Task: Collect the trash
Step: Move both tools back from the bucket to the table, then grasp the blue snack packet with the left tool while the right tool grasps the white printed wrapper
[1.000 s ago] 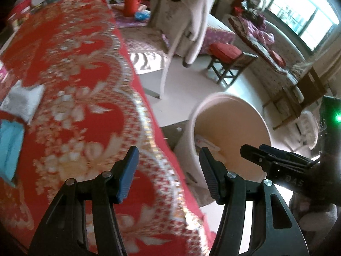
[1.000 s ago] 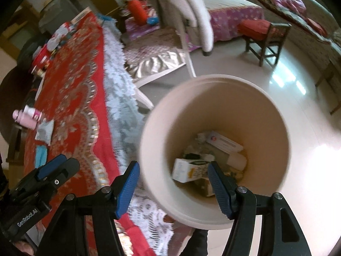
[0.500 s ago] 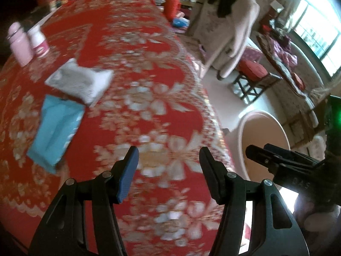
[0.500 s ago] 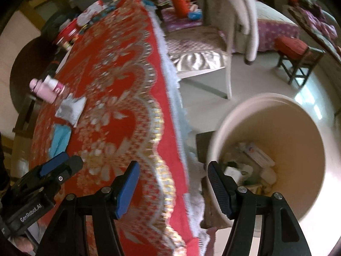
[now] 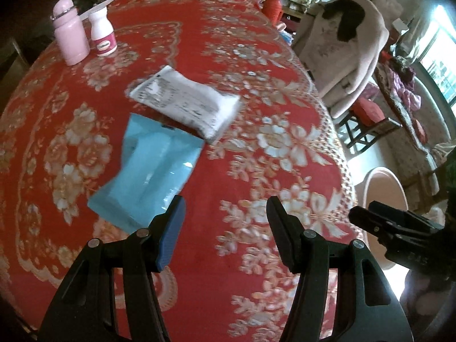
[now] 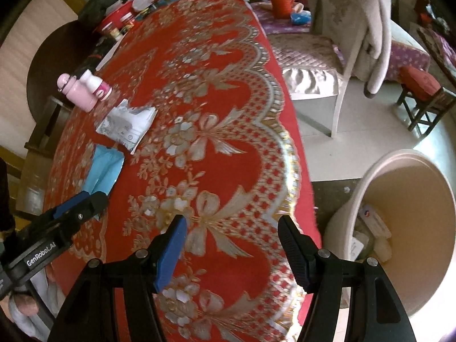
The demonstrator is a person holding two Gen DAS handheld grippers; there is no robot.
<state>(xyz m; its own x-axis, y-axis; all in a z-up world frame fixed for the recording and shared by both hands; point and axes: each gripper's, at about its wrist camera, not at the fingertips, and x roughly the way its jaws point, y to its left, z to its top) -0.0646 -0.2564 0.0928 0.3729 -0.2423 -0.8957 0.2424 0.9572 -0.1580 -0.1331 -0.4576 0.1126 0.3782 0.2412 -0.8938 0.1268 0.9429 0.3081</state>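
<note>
Blue packet (image 5: 154,171) beside white packet (image 5: 185,102)

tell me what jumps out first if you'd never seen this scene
The bright red tablecloth with gold flower patterns fills most of both views. On it lie a flat light-blue plastic packet and a crumpled white printed wrapper, touching. On the floor beside the table stands a beige round plastic bin holding trash.

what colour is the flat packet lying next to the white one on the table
Light blue. The flat packet lies touching the white packet; it shows best in the left wrist view.
</note>
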